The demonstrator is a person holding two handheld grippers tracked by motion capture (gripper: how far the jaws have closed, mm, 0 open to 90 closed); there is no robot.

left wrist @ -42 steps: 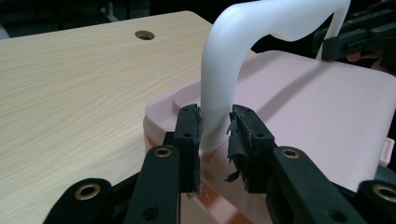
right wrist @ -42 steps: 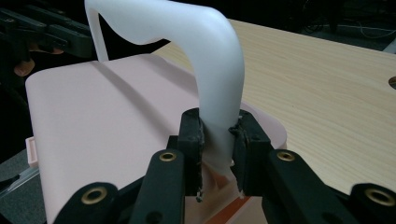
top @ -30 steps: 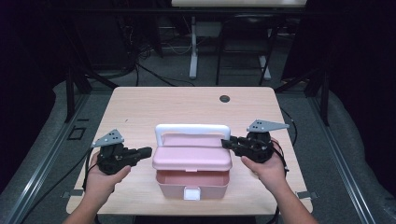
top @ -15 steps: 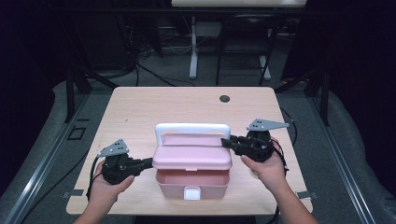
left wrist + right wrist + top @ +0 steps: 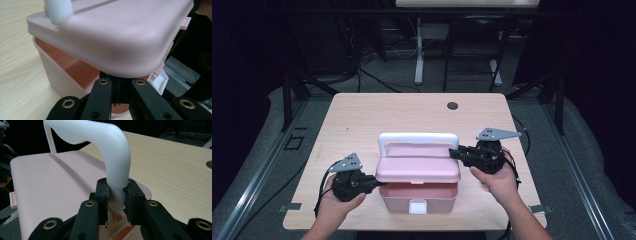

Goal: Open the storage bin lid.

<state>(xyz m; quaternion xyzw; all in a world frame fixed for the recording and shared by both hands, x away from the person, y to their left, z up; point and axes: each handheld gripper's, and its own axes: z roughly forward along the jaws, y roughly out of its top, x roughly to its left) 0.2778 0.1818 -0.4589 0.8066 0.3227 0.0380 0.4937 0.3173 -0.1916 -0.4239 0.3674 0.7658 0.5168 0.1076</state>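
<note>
A pink box point(image 5: 397, 197) sits at the table's near middle, its pink lid point(image 5: 418, 170) lifted at the front and a white handle point(image 5: 418, 137) standing upright on it. My left gripper point(image 5: 381, 183) is shut, with its tips at the box's left side under the lid's edge. In the left gripper view, the jaws of the left gripper point(image 5: 120, 80) reach under the lid point(image 5: 120, 37), above the open box point(image 5: 57, 75). My right gripper point(image 5: 454, 153) is shut on the handle's right leg. The right gripper view shows the right gripper point(image 5: 116, 195) clamping the handle point(image 5: 112, 152) above the lid point(image 5: 55, 187).
The light wooden table point(image 5: 412, 110) is bare behind the box, with a round cable hole point(image 5: 452, 105) near its far edge. A white latch point(image 5: 417, 206) hangs on the box's front. Dark floor, cables and a stand lie beyond the table.
My left gripper has moved toward the person and in against the box's left side. The lid now stands lifted off the box at the front. The right gripper has stayed on the handle.
</note>
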